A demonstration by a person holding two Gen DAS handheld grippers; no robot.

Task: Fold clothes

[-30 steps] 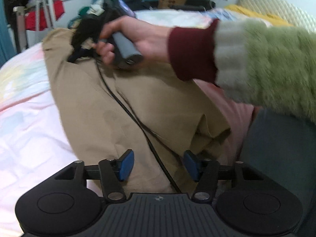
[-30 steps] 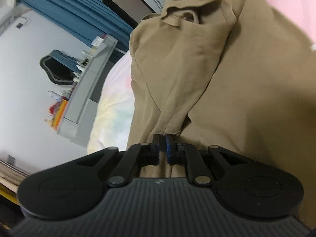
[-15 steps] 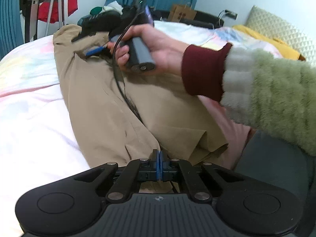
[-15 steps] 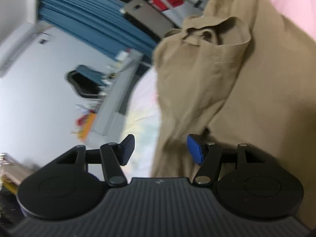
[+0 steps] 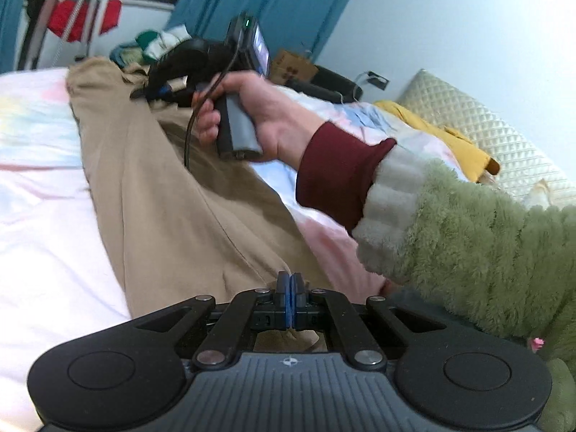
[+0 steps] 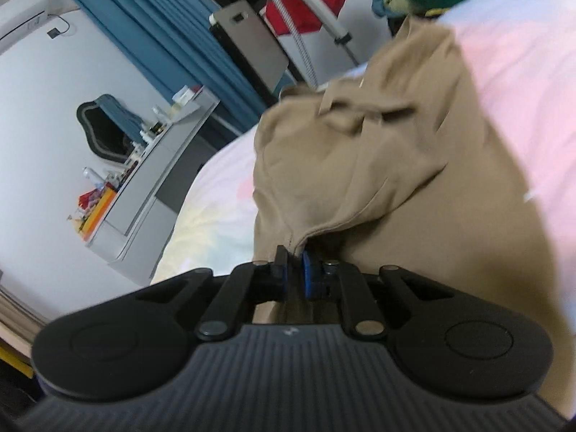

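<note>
**Inspector:** Half a second ago your right gripper (image 6: pixel 294 264) stood with its fingers spread wide over the cloth; now the blue pads have closed on a seamed edge of the tan garment (image 6: pixel 378 165) and a peak of fabric rises from the pinch. Your left gripper (image 5: pixel 289 289) was already clamped then and remains so.

**Operator:** What does the left one hold?

**Inspector:** Its pads meet flat, with the near end of the same tan garment (image 5: pixel 172 208) running up to them and a bit of tan showing underneath. I record it as pinching that near edge (the contact itself is tucked behind the finger mounts).

**Operator:** Where does the garment lie?

**Inspector:** Stretched lengthwise on the pastel bedsheet (image 5: pixel 39 194), from your left gripper away to your right hand (image 5: pixel 252 115), which grips the other tool's grey handle above the far end. A black cable (image 5: pixel 189 133) hangs from that tool over the cloth.

**Operator:** Anything else?

**Inspector:** Your fuzzy green sleeve (image 5: pixel 486 237) with a maroon cuff crosses the left view. Blue curtains (image 6: pixel 172 39) hang behind the bed. The right view is blurred.
</note>
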